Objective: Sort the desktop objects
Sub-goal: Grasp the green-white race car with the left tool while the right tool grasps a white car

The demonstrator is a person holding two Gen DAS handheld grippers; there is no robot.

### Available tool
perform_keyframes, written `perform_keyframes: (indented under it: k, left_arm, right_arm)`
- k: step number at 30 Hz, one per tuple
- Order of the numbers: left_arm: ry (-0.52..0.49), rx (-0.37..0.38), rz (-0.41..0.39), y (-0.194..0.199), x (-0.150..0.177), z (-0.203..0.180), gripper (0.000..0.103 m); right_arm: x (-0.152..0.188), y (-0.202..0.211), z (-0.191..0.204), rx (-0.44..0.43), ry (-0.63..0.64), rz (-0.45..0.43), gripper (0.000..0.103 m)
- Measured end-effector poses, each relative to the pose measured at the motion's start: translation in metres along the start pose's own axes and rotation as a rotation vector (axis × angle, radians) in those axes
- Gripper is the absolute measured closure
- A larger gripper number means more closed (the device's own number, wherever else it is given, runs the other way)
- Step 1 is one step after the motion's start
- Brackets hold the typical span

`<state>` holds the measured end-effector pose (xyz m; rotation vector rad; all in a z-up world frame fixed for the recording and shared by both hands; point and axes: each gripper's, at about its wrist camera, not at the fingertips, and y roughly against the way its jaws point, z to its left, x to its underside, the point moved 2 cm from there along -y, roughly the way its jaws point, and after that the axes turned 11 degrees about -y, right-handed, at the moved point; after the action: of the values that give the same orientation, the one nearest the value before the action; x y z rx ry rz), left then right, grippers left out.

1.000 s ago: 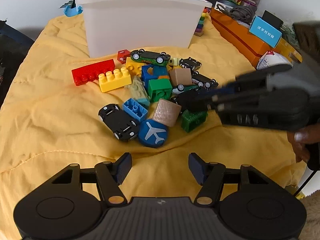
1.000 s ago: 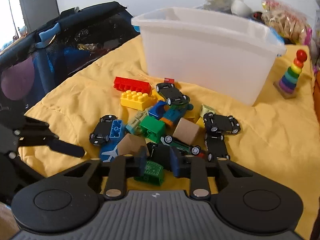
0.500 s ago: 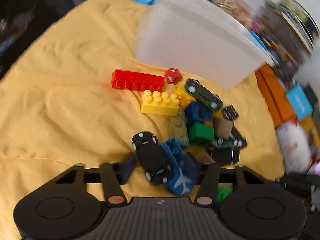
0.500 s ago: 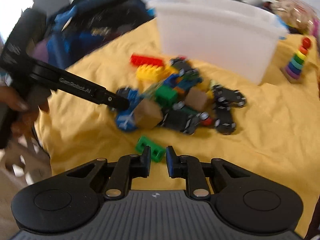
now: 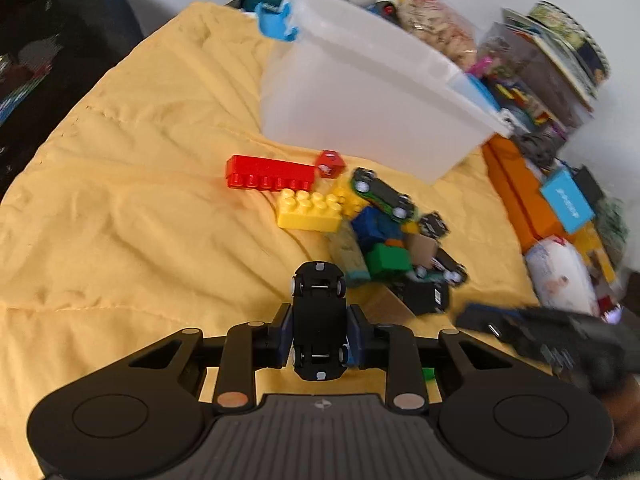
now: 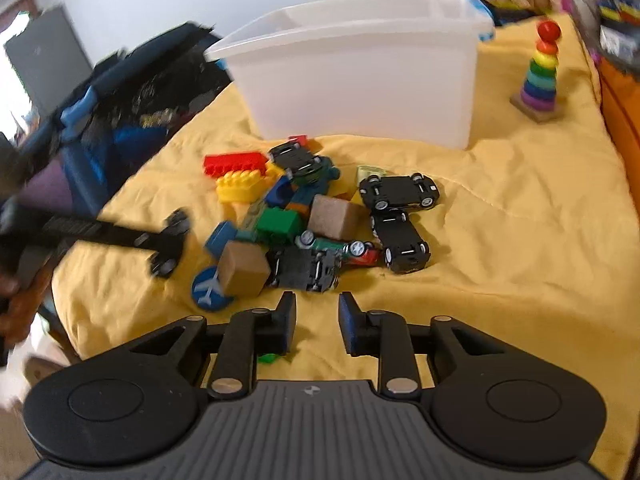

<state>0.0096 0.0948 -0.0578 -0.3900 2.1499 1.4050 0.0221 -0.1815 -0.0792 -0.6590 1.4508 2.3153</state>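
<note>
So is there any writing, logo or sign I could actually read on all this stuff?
No words read clearly.
Blue round token: a white aeroplane sign, no letters.
Blue card: white lettering, too blurred to read.
Left gripper: white lettering along its finger, blurred out.
Red cube: white marks, too small.

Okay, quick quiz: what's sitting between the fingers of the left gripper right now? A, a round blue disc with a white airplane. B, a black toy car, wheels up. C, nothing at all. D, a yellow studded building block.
B: in the left wrist view the black toy car lies wheels up between the blue pads of the left gripper, whose jaws are closing on it.
</note>
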Motion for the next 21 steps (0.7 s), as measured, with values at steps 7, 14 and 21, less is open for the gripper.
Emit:
perform_keyframes:
  k: [7, 14, 21]
  left_arm:
    - [-0.112, -0.156, 0.077, -0.005, 0.015, -0.003, 0.071]
    - [-0.214, -0.198, 0.057, 0.002, 0.017, -0.017, 0.058]
    - [-0.066, -0.213, 0.058, 0.006, 0.02, 0.017, 0.058]
  right_arm:
    - [-0.017, -0.036, -0.021, -0.097, -0.185, 0.053, 0.069]
    - [-0.015, -0.016, 0.0, -0.043, -0.01, -0.035, 0.08]
    - [-0.002, 0.038, 0.01, 0.16, 0.336, -0.201, 0.083]
